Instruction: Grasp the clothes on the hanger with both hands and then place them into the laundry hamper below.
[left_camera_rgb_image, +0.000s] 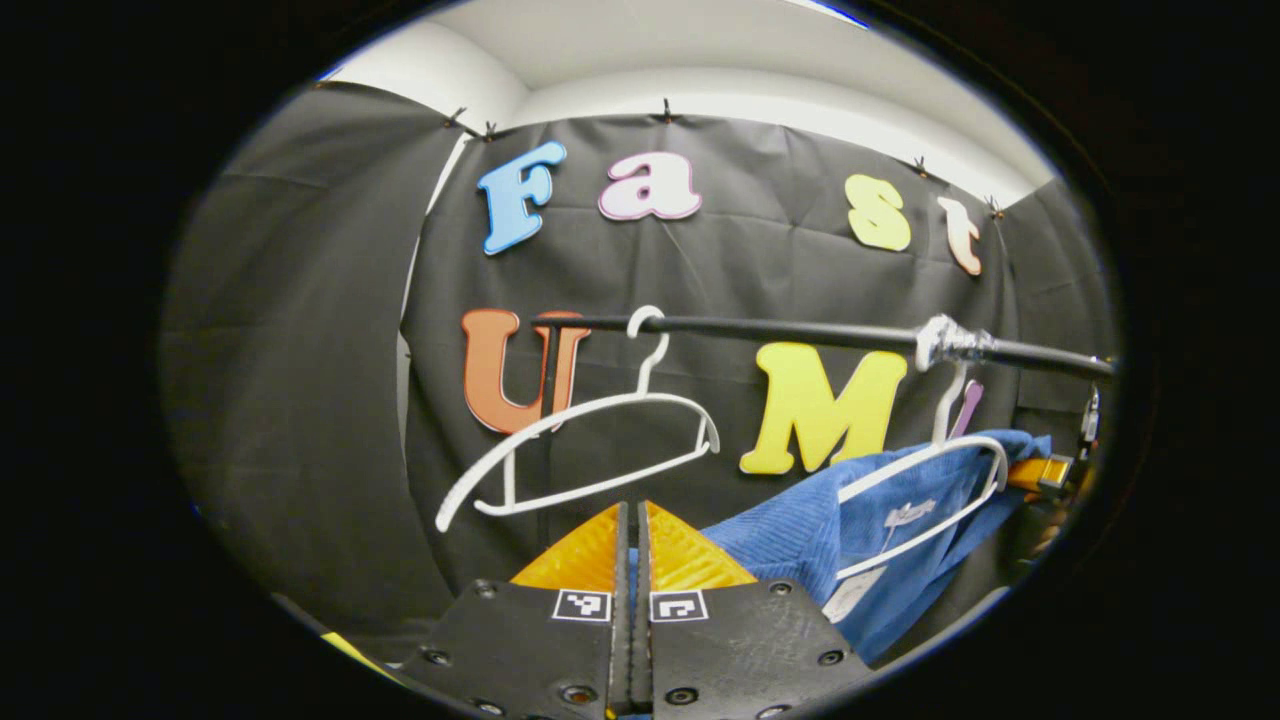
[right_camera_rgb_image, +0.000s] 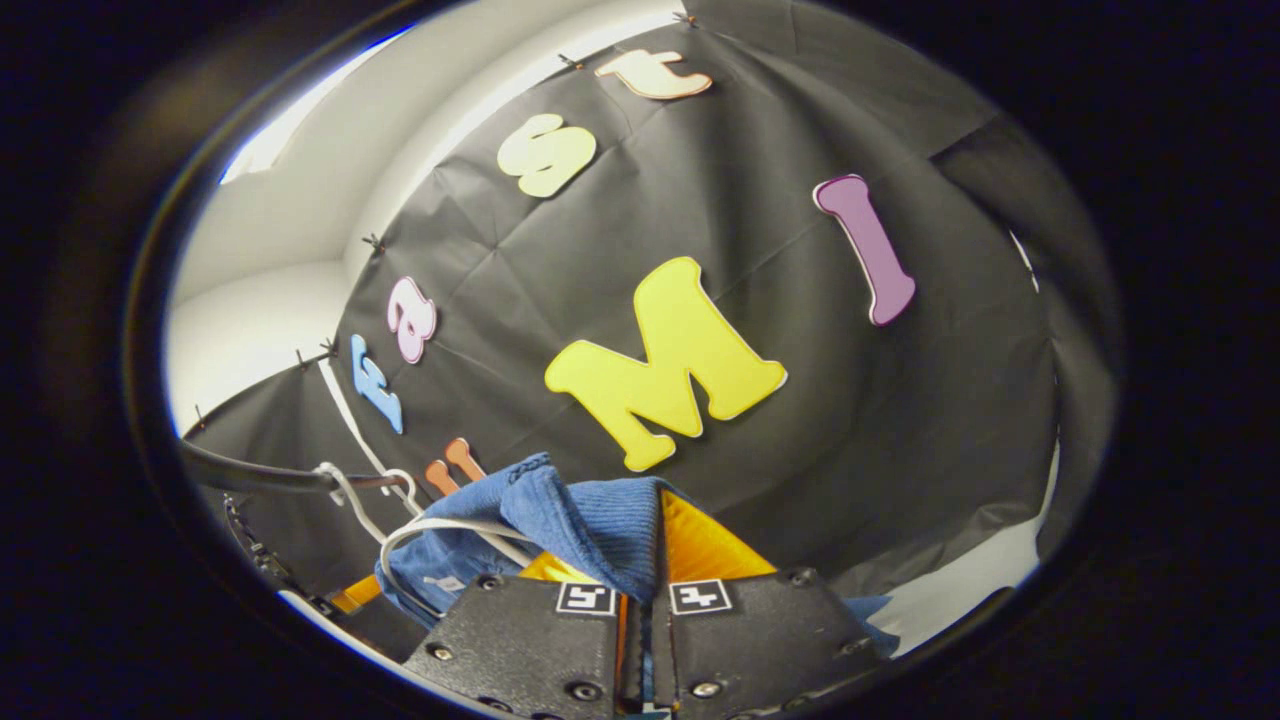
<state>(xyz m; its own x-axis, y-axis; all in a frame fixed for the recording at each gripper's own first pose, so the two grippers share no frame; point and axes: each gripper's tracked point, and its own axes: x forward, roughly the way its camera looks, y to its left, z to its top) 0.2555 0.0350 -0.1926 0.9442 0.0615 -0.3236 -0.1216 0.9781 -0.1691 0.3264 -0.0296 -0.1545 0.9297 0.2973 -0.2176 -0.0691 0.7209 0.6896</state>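
Claw, L (left_camera_rgb_image: 633, 545): fingers pressed together w/ thin strip of blue garment (left_camera_rgb_image: 800, 540) pinched between. Garment on white hanger (left_camera_rgb_image: 930, 500), hung on black rail (left_camera_rgb_image: 800, 332); bare hanger (left_camera_rgb_image: 580, 450) beside it. Claw, R (right_camera_rgb_image: 655, 545): closed narrow on garment fold (right_camera_rgb_image: 600, 530), knit bunched over fingers. Hamper unseen.

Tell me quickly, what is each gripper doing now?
Left gripper: closed; blue garment lies beside it, a grip on it cannot be told.
Right gripper: closed on the blue garment.
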